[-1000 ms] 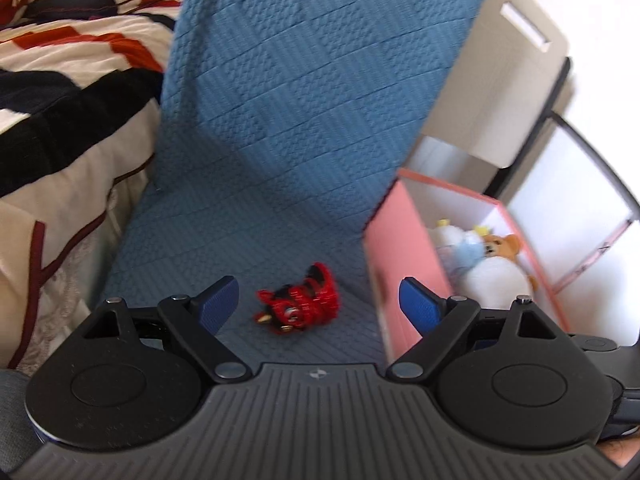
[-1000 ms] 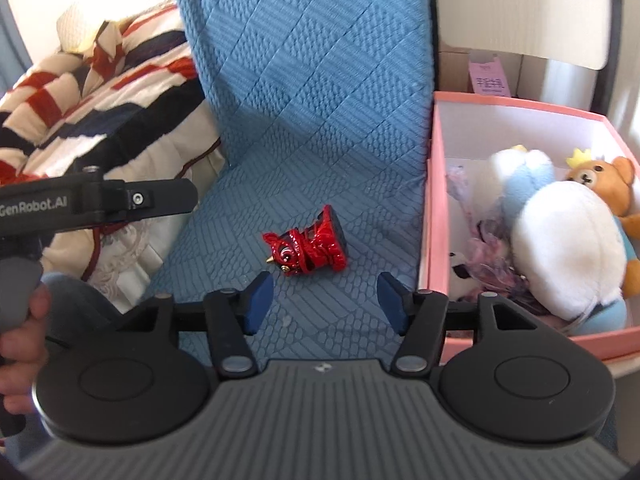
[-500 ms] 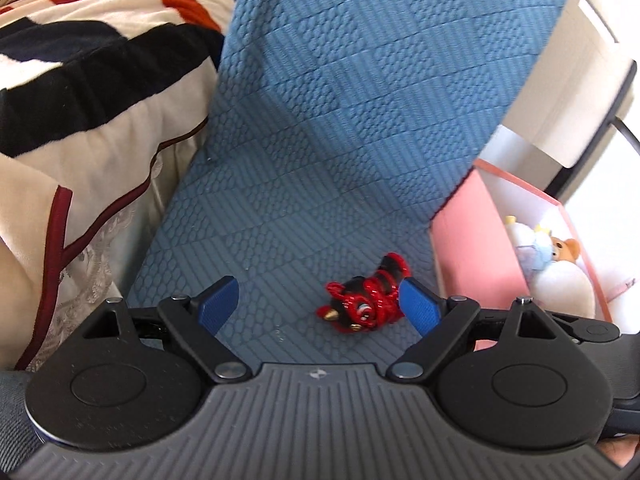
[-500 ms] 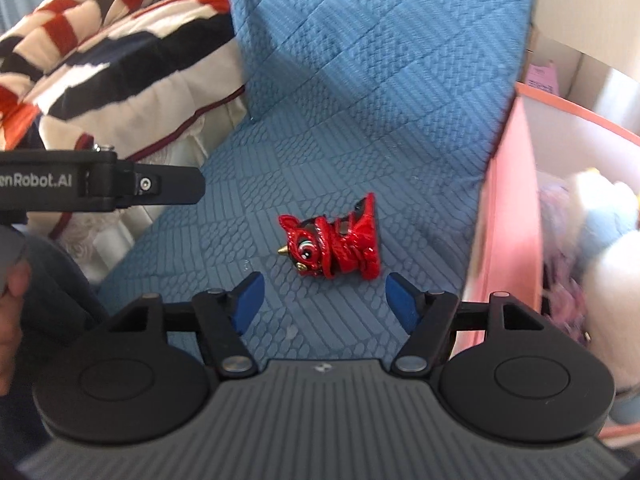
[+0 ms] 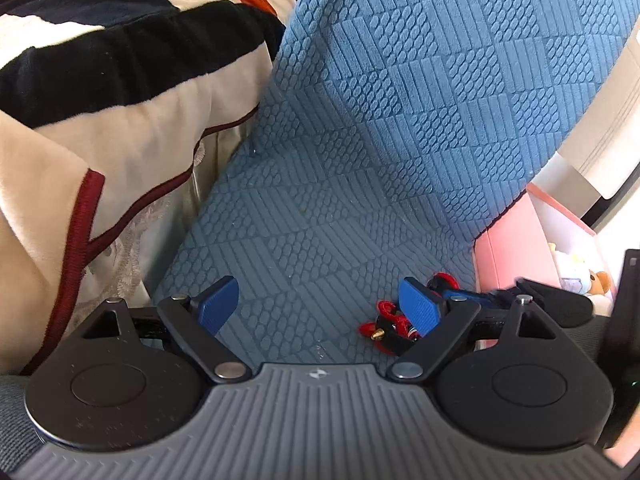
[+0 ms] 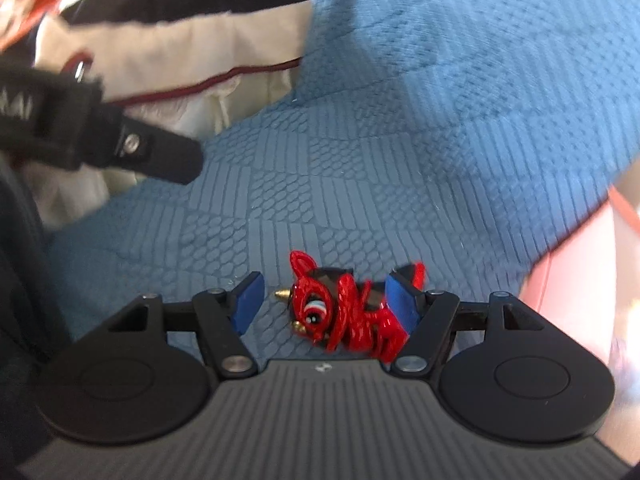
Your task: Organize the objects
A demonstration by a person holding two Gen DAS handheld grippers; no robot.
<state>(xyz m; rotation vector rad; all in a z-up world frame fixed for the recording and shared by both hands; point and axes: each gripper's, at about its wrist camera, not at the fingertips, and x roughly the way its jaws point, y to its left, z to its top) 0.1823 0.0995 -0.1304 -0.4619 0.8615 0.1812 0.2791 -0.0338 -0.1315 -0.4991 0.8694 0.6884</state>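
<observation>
A small glossy red and black toy figure (image 6: 340, 316) lies on its side on the blue quilted seat cover (image 6: 360, 184). My right gripper (image 6: 324, 298) is open and low over the seat, with the toy between its blue pads. The left pad (image 6: 248, 300) stands clear of the toy; whether the right pad touches it I cannot tell. My left gripper (image 5: 318, 306) is wide open beside it with only seat between its fingers. In the left wrist view the toy (image 5: 382, 328) peeks out behind the right finger (image 5: 418, 306).
A pink box (image 5: 516, 248) with plush toys (image 5: 576, 276) stands right of the seat, close to the toy. A striped cream, black and red blanket (image 5: 100, 80) hangs on the left. The seat back (image 5: 460, 60) rises behind. The left gripper's black body (image 6: 100, 136) shows at upper left.
Both grippers have come down towards the seat. The right one rolled and closed in until the toy sits between its fingers. In the left wrist view the toy slid right, behind the right finger.
</observation>
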